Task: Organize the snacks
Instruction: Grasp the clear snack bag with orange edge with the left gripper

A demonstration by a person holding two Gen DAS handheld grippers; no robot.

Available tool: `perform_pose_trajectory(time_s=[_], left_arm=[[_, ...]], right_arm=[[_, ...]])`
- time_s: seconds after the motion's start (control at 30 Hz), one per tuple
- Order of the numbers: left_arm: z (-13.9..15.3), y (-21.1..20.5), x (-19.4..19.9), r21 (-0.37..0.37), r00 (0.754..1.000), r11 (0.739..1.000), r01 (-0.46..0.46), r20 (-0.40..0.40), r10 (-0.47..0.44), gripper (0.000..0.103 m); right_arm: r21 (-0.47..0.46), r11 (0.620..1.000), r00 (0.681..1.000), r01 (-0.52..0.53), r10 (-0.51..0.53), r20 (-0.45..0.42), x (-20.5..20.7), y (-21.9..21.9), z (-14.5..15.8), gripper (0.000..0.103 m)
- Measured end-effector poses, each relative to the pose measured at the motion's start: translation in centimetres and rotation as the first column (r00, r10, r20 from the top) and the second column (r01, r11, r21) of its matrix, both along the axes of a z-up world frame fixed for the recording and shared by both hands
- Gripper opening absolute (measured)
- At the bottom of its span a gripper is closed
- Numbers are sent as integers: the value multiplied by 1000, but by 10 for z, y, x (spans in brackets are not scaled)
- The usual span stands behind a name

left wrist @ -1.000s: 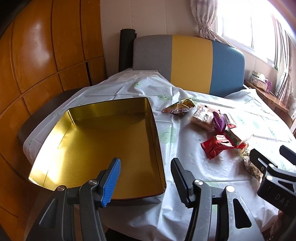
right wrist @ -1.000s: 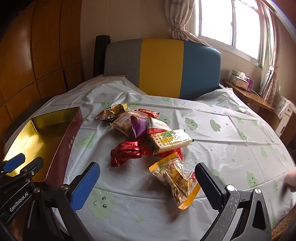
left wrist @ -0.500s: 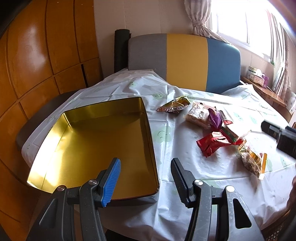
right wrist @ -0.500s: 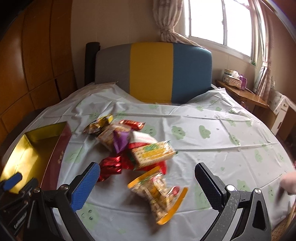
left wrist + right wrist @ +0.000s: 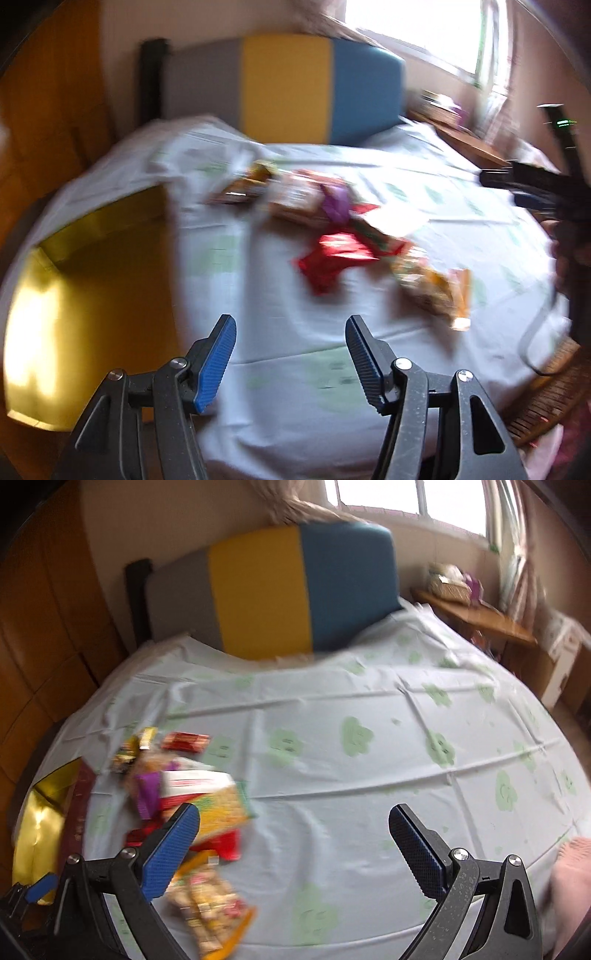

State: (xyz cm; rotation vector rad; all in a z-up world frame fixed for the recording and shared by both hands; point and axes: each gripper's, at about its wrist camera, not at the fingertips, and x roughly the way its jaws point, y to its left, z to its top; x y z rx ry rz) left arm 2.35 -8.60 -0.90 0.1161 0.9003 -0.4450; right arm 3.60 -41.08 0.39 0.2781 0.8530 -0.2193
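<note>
Both views are blurred by motion. A pile of snacks lies on the cloth-covered table: a red foil packet (image 5: 332,254), a purple wrapper (image 5: 336,203), a clear cracker pack (image 5: 295,195) and an orange-edged peanut bag (image 5: 432,284). The open gold tin (image 5: 74,295) sits left of them. My left gripper (image 5: 290,321) hovers over bare cloth between tin and pile, its jaws opening with nothing between them. My right gripper (image 5: 294,810) stands wide open and empty over bare cloth, with the peanut bag (image 5: 207,904) and a green-yellow cracker pack (image 5: 221,808) by its left finger.
A grey, yellow and blue seat back (image 5: 288,85) rises behind the table. Wooden wall panels (image 5: 37,627) stand at the left. A side table (image 5: 480,620) with a tissue box sits under the window. A pink sleeve (image 5: 569,886) and a wicker seat (image 5: 546,387) are at the right.
The left gripper has swung right, so the tin has slid to the left of its view, and its jaws have widened. The right gripper has swung right, leaving the snacks at its left.
</note>
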Motion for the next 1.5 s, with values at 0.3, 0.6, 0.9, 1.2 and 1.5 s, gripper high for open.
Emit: perform_pose_trajectory(time_s=[0.3, 0.6, 0.9, 1.2, 1.5], left_arm=[[-10, -81, 9, -116, 956, 971, 207, -188, -226, 59], [-32, -136, 34, -147, 945, 984, 97, -298, -138, 73], [-55, -151, 32, -11, 964, 992, 126, -236, -125, 39], [-33, -100, 8, -24, 971, 983, 183, -155, -184, 31], [-2, -23, -1, -100, 990, 989, 107, -77, -115, 31]], right_arm=[[177, 981, 997, 73, -67, -39, 2, -27, -14, 103], [222, 974, 998, 56, -55, -11, 3, -29, -7, 103], [175, 984, 1000, 15, -14, -7, 5, -20, -4, 102], [183, 978, 990, -96, 112, -81, 13, 2, -20, 84], [244, 912, 915, -331, 373, -152, 20, 69, -41, 71]])
